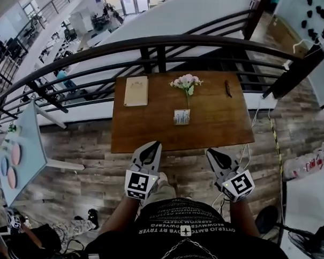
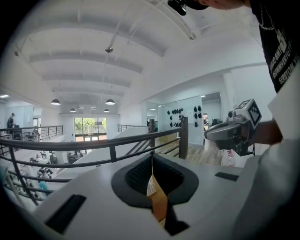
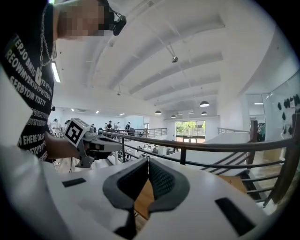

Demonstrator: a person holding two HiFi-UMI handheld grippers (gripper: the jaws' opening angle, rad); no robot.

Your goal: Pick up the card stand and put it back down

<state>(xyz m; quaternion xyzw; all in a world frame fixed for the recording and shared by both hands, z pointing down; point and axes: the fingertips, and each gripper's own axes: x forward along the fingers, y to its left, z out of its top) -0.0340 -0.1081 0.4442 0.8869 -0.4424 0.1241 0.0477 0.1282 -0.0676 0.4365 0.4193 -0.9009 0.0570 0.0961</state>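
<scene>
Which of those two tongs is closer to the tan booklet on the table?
The left. The left tongs hover at the table's near edge, below and slightly right of the tan booklet; the right tongs are farther right, beyond the card stand.

The near edge of the surface (image 1: 150, 144) is open along its whole length, with free room at both near corners. The card stand (image 1: 182, 117) stands mid-surface, with flowers (image 1: 186, 82) just behind it. A tan pad (image 1: 136, 91) fills the far left corner and a small dark thing (image 1: 227, 88) lies near the far right. The railing (image 1: 155, 45) bars the far edge.
</scene>
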